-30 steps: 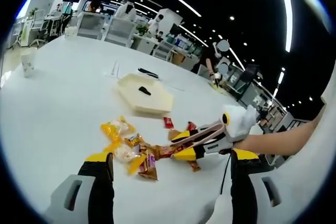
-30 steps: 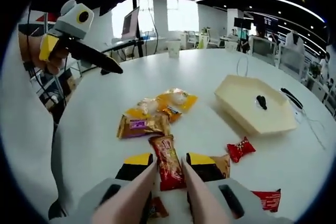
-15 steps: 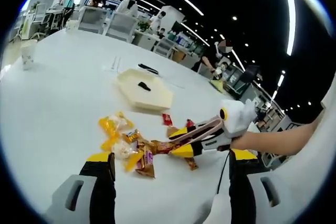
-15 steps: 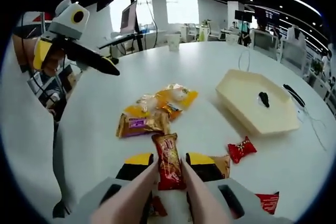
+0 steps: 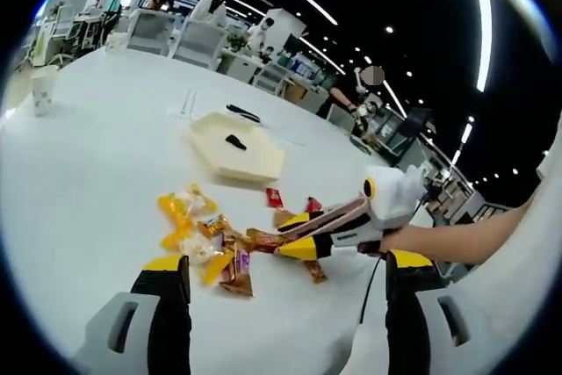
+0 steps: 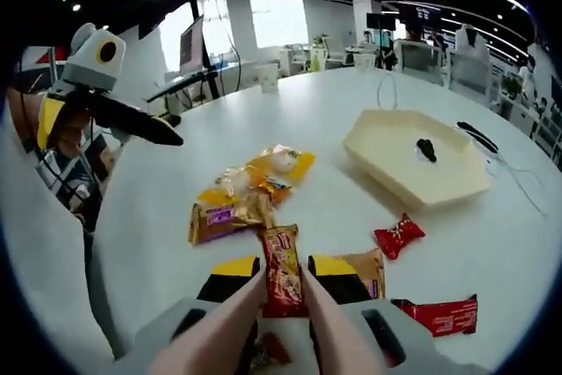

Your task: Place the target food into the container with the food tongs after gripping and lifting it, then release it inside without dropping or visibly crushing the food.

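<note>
A red-brown snack packet (image 6: 281, 271) is pinched between the two beige arms of the food tongs (image 6: 327, 327). My right gripper (image 6: 285, 267) is shut on the tongs, with its yellow-tipped jaws on either side of them. In the left gripper view, the right gripper (image 5: 297, 236) reaches in from the right over the snack pile, and the packet (image 5: 262, 240) sticks out from it. The cream hexagonal container (image 6: 413, 160) (image 5: 237, 148) lies farther off with a small black item in it. My left gripper (image 5: 285, 263) stands open and holds nothing; it also shows as the left gripper (image 6: 114, 116) in the right gripper view.
Loose snacks lie on the white table (image 6: 176, 182): yellow packets (image 6: 281, 164), a gold and purple packet (image 6: 219, 212), a brown packet (image 6: 364, 270), and red wrappers (image 6: 399, 236) (image 6: 439, 313). A paper cup (image 5: 39, 90) and black cables (image 5: 241, 113) sit farther away. Office chairs and people stand beyond.
The right gripper view has pulled back a little from the table with the packet still in the tongs. In the left gripper view, the right gripper has shifted slightly left. The left gripper stays open.
</note>
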Demonstrator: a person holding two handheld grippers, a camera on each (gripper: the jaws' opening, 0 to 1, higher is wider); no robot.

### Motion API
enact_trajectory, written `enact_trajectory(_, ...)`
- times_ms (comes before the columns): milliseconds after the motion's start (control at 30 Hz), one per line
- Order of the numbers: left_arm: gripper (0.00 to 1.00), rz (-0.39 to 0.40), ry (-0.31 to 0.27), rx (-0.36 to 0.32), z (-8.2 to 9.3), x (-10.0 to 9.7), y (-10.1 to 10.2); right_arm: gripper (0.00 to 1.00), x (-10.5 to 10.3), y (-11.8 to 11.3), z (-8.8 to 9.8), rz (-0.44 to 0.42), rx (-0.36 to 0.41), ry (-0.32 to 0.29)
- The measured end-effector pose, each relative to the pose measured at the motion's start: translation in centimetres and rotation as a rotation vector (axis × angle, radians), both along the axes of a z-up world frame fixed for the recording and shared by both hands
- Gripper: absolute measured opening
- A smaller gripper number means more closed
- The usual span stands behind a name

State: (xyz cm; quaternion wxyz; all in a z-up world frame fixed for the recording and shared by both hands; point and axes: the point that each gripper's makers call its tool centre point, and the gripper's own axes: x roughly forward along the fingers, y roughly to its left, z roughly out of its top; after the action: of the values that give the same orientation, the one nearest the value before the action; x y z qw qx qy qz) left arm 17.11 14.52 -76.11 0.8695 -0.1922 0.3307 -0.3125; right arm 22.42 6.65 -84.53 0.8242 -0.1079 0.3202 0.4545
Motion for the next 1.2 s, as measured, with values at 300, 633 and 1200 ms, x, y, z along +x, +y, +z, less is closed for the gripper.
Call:
enact_trajectory(300, 0.91, -0.016, 0.007, -0.002, -0.3, 1.0, -0.6, 0.21, 0.3, -0.1, -0.1, -0.061, 0.001, -0.003)
enact_trajectory(633, 0.90, -0.039, 0.005, 0.001, -0.7, 0.7, -0.7, 0.21, 0.8, -0.5, 0.1, -0.182, 0.100, 0.099)
enact_trajectory(1200, 0.88, 0.014, -0.004, -0.012, -0.6, -0.4, 1.8, 0.20, 0.4, -1.6, 1.2, -0.427, 0.314, 0.343)
